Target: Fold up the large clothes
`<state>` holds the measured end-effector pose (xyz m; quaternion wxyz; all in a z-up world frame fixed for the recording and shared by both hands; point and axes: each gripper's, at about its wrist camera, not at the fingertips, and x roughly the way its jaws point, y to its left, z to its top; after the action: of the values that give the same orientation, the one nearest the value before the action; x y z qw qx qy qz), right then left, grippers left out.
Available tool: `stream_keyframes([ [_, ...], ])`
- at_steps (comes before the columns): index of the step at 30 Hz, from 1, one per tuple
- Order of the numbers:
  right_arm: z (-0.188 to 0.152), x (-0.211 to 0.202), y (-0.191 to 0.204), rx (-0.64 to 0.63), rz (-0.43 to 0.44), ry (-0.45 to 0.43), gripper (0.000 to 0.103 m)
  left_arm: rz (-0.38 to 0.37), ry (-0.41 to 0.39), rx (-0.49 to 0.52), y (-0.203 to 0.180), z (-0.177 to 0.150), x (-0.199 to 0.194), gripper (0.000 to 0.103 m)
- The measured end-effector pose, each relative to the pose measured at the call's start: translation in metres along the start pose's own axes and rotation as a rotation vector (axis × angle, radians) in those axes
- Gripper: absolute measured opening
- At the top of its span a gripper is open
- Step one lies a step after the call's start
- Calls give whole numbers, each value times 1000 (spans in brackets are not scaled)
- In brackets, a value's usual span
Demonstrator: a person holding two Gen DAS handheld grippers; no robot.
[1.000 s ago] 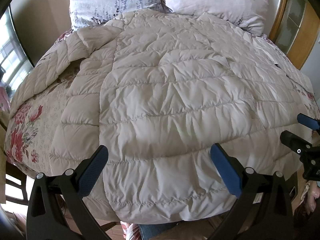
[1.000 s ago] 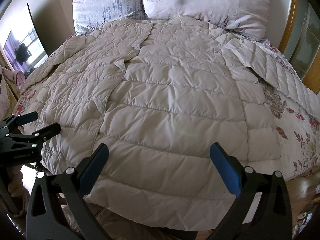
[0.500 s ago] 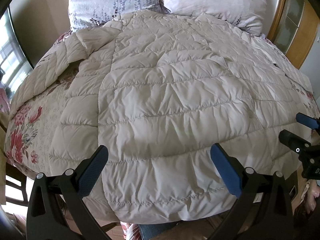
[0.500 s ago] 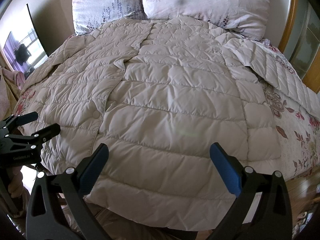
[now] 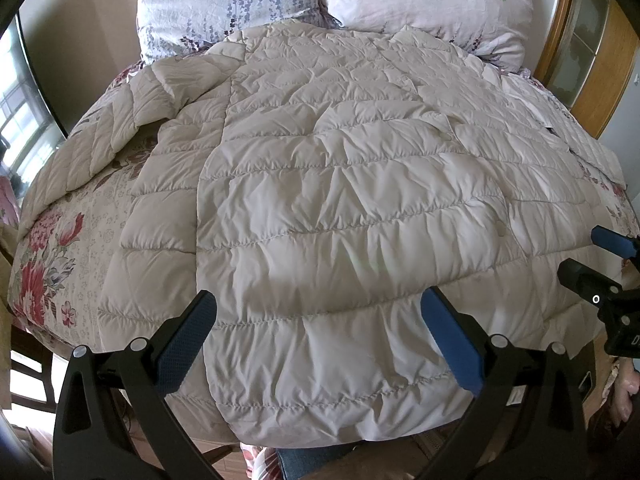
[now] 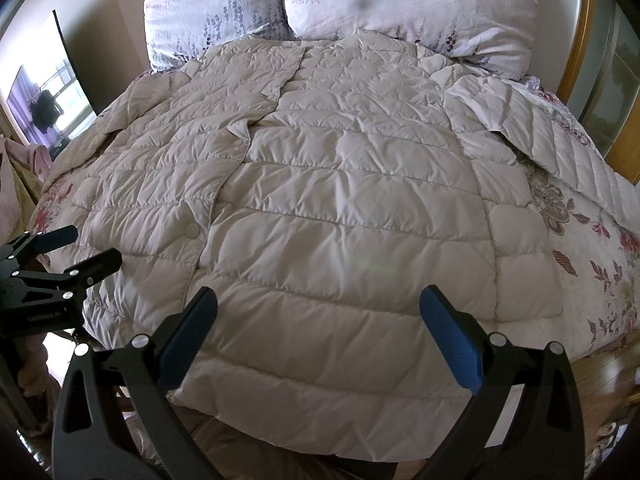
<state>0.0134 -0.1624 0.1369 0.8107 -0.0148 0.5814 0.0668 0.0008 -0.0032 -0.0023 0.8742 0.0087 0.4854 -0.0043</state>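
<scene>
A large beige quilted down jacket is seen spread flat, front up, over a bed covered by a floral-printed bedsheet, its hem hanging over the foot edge at 6 o'clock and its collar reaching two pale floral-printed pillows at 12 o'clock. In the left wrist view one sleeve is laid out toward 9 o'clock; in the right wrist view the other sleeve is laid toward 2 o'clock.

The left gripper is held above the hem with its blue-padded jaws spread wide and nothing between them. The right gripper is held likewise, jaws apart and empty, just above the lower front panel.

Several risks can be judged. The padded fabric is thick and slippery, so a shallow pinch could be lost mid-lift, or only the top layer could be caught and the front panel peeled away from the back. The overhanging hem could be dragged off the bed by its own weight once one side is raised. Trapped air could make a fold spring back open. The two grippers are close beside each other, so a collision is possible if both are closed inward at once.

A small white print is seen on the left gripper's body in the right wrist view, too small to be read. No brand on the jacket can be made out.
</scene>
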Motion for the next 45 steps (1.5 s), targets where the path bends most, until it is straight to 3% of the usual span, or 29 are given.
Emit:
stream_keyframes([
  [45, 1, 2, -3, 9, 11, 0, 101, -3, 0, 0, 1, 0, 0, 102],
])
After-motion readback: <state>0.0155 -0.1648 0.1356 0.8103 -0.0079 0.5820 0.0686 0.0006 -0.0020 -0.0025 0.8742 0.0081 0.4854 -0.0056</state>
